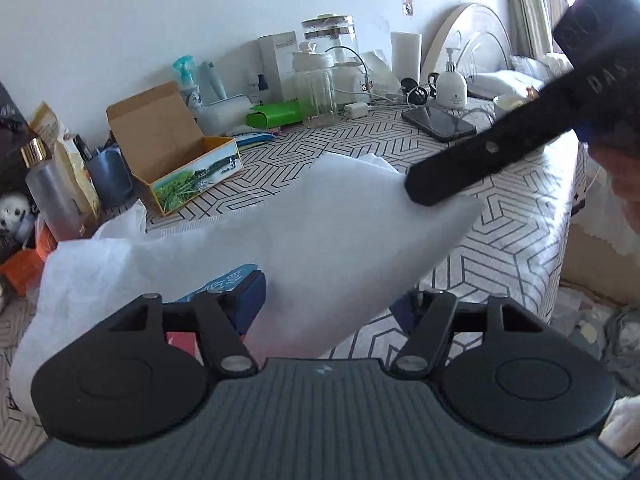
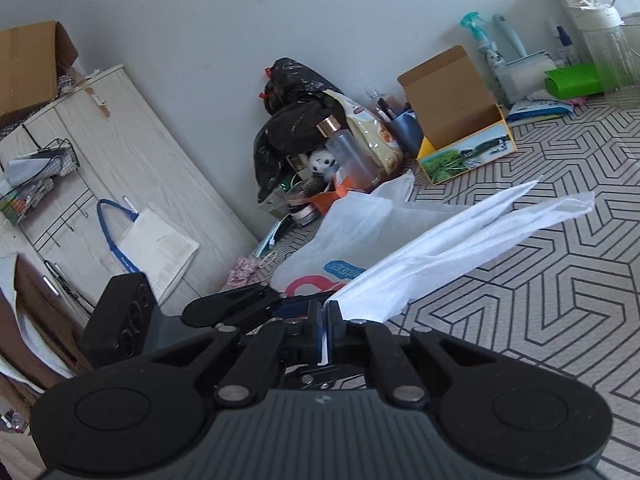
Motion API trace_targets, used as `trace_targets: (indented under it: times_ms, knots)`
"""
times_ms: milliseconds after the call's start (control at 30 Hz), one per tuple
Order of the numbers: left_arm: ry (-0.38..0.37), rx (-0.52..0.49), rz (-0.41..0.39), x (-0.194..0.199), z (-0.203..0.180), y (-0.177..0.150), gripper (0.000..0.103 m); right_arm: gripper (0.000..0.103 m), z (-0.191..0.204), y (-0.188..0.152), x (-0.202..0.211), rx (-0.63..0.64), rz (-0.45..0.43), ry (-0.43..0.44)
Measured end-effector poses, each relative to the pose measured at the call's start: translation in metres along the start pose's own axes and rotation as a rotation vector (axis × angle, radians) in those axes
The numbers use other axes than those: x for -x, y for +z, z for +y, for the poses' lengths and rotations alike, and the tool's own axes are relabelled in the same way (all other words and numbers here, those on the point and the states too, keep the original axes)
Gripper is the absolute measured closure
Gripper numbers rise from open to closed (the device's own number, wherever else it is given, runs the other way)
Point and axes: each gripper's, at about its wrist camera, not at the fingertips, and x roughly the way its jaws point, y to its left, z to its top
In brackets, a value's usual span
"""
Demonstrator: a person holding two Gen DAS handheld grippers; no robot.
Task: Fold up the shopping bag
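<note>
Shopping bag (image 1: pixel 304 224) lay half-lifted over the patterned worktop (image 1: pixel 508 232), pinched in the right tongs (image 2: pixel 325 320), left tongs (image 1: pixel 328 292) spread wide around it; best carried across taut and level.

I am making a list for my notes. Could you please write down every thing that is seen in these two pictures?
shopping bag: one, white, on the table, one edge lifted
table cover: one, white with black lines
open box: one, brown, back left
phone: one, black, back right
pump bottle: one, white, near the phone
green box: one, by the wall
black bags: against the wall
cupboard: one, pale wood, left
left gripper: black, bag between its fingers
right gripper: black, clamped on the bag
</note>
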Motion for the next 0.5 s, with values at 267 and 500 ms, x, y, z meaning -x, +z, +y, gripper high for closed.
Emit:
trace_targets:
  times_ms: [267,500]
  knots:
    - [-0.107,0.256,-0.041,0.005,0.026,0.003,0.095,0.086,-0.003,-0.011,0.02,0.116,-0.017,-0.101]
    - [-0.078,0.162,-0.123,0.04,0.016,-0.004,0.095,0.075,-0.031,-0.024,0.021,0.227,0.025,-0.23]
